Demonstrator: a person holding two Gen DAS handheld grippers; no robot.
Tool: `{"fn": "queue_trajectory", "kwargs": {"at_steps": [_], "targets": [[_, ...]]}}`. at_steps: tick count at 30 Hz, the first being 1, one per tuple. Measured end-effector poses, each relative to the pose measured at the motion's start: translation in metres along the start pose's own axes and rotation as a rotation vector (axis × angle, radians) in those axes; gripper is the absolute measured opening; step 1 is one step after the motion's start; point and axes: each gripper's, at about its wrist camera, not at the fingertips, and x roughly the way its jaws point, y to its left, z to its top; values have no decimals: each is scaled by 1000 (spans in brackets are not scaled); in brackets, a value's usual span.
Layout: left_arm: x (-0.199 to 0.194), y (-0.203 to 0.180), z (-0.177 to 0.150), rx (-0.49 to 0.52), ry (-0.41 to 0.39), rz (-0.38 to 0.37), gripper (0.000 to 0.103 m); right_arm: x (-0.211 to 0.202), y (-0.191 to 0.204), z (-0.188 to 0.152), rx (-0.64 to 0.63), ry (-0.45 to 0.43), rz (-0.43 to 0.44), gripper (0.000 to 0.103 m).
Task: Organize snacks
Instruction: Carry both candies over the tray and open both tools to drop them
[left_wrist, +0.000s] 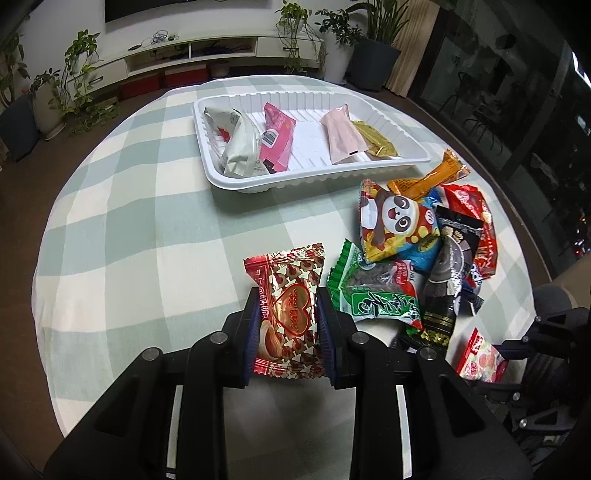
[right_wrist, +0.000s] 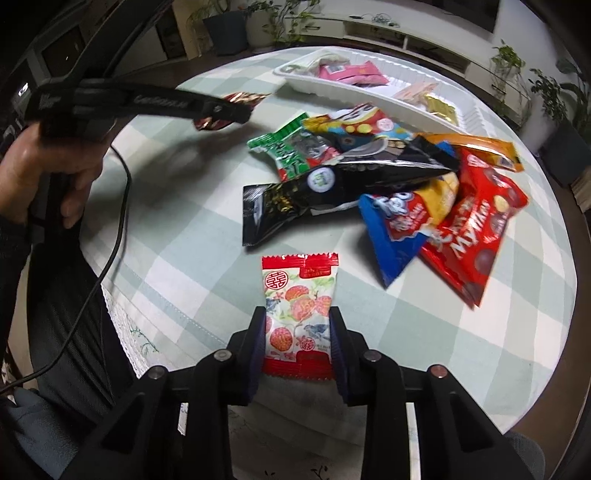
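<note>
My left gripper (left_wrist: 288, 299) is shut on a red-and-gold heart-patterned snack packet (left_wrist: 291, 314), held above the checked tablecloth; from the right wrist view the same packet (right_wrist: 240, 101) hangs in the air left of the pile. My right gripper (right_wrist: 297, 315) is shut on a white packet with red fruit (right_wrist: 299, 317), its pads pressing both long edges near the table's front edge; that packet (left_wrist: 480, 360) shows at lower right in the left wrist view. The white tray (left_wrist: 317, 177) holds a grey-white, a pink, a pale pink and a gold packet.
A pile of snacks lies right of the tray: a panda packet (left_wrist: 399, 225), a green packet (left_wrist: 376, 291), a black packet (right_wrist: 332, 184), a red bag (right_wrist: 476, 229) and an orange stick (left_wrist: 428, 181). A hand (right_wrist: 55, 166) and cable (right_wrist: 118, 221) are at left. Plants stand beyond the table.
</note>
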Motion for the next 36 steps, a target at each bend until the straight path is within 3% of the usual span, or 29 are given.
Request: {"fn": "queue_trajectory", "kwargs": {"at_steps": [6,13,17,21,28,36], "targets": [[-21,7,8,-45,-54,-61,26,-38,-27,3,97,-98,76,34],[-41,31,56,-101,-135,-79,26,-81,-111,32,273,-249,62,34],[-40,41,95,-122,-166,-77,26,-97,-157,64,352,-340,45,34],[-23,32,137,-112,-174,-82,26,-98,-173,112,350,-388,43,34],[30,3,177,-82,-138,-77,26,-55,-171,183,297,-353,64,34],[95,-9,175,-60,-51,-43,26,19,-182,211,323,-205,33,34]]}}
